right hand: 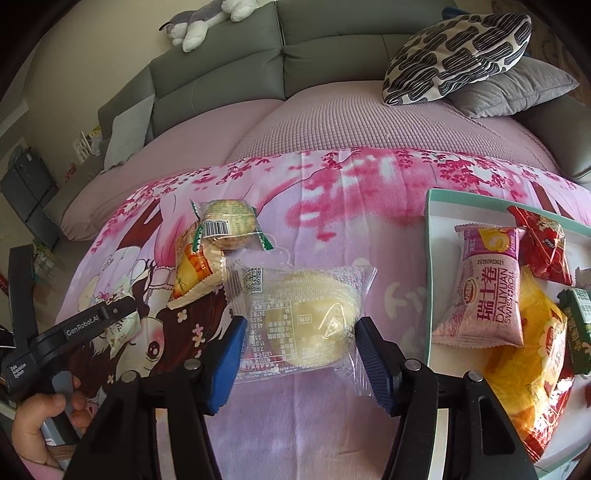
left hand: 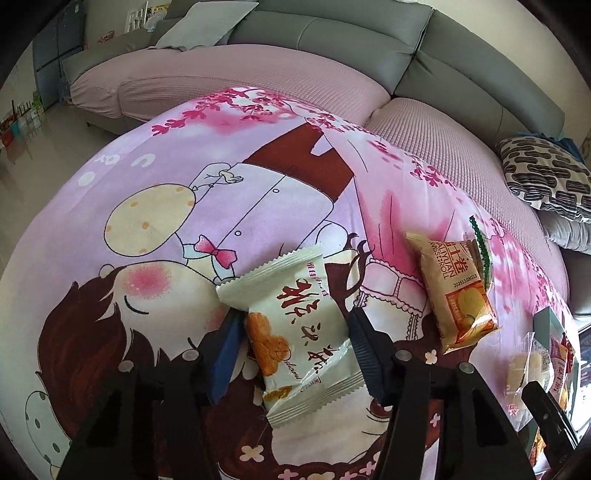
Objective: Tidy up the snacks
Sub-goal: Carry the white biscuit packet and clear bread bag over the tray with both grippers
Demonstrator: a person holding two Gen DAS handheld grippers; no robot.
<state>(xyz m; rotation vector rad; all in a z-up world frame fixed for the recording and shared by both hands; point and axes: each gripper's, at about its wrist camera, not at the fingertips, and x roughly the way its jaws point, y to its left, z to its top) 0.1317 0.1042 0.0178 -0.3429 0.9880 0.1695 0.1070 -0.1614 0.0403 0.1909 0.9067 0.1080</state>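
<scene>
Both grippers angled down, left gripper point(left hand: 291, 350) jaws clamping white packet point(left hand: 295, 332), right gripper point(right hand: 301, 360) jaws clamping clear-wrapped cake point(right hand: 299, 317).

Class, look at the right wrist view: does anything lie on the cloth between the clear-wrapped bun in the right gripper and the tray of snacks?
Nothing visible does. The clear-wrapped bun sits between the right gripper pads; only bare pink cloth lies between it and the tray rim at right.

Pink cartoon-print blanket point(left hand: 280, 155); grey sofa point(left hand: 332, 33)
</scene>
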